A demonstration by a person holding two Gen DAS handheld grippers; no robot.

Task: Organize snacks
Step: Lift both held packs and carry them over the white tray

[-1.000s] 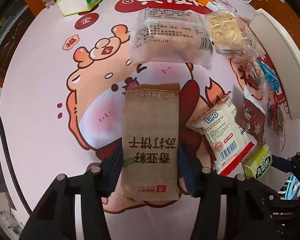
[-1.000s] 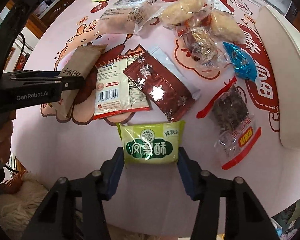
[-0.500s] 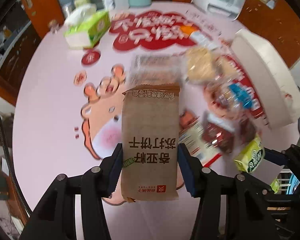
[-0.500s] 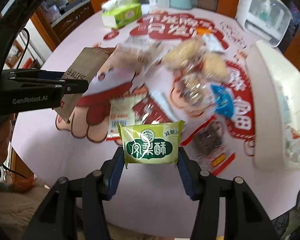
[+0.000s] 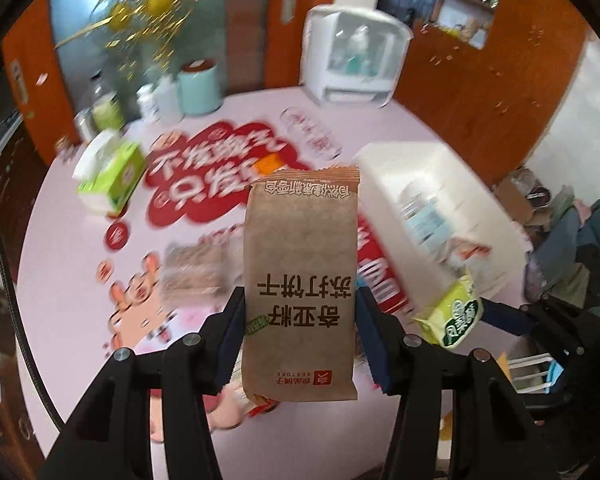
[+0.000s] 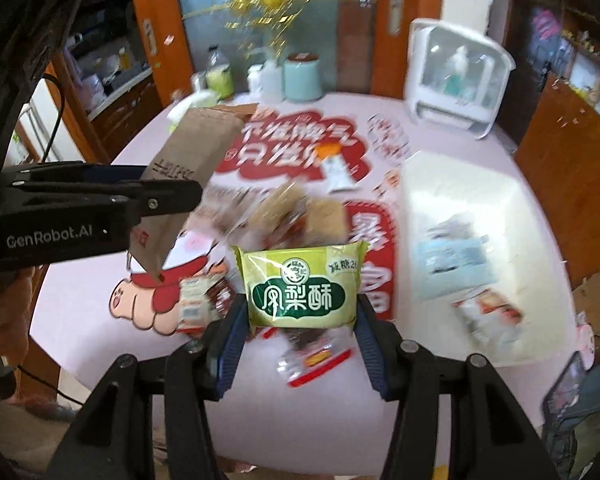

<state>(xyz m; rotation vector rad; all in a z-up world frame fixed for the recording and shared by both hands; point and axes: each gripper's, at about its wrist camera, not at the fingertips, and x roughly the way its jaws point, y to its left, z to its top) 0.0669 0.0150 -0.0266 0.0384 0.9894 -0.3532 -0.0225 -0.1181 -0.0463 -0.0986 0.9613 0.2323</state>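
Note:
My left gripper (image 5: 301,340) is shut on a brown cracker packet (image 5: 300,280) and holds it well above the table; the packet also shows in the right wrist view (image 6: 188,168). My right gripper (image 6: 300,320) is shut on a green pineapple-cake packet (image 6: 300,284), lifted too, and seen in the left wrist view (image 5: 456,316). Several loose snack packets (image 6: 284,216) lie blurred on the pink table (image 6: 84,320). A white bin (image 6: 468,220) at the right holds a few packets.
A green tissue box (image 5: 112,176) stands at the table's left. Jars and a mint canister (image 6: 302,78) line the far edge beside a white appliance (image 6: 456,76). The left gripper's body (image 6: 80,208) reaches in from the left of the right wrist view.
Both grippers have risen high off the table with their packets. The views now tilt up and show the room and the white bin.

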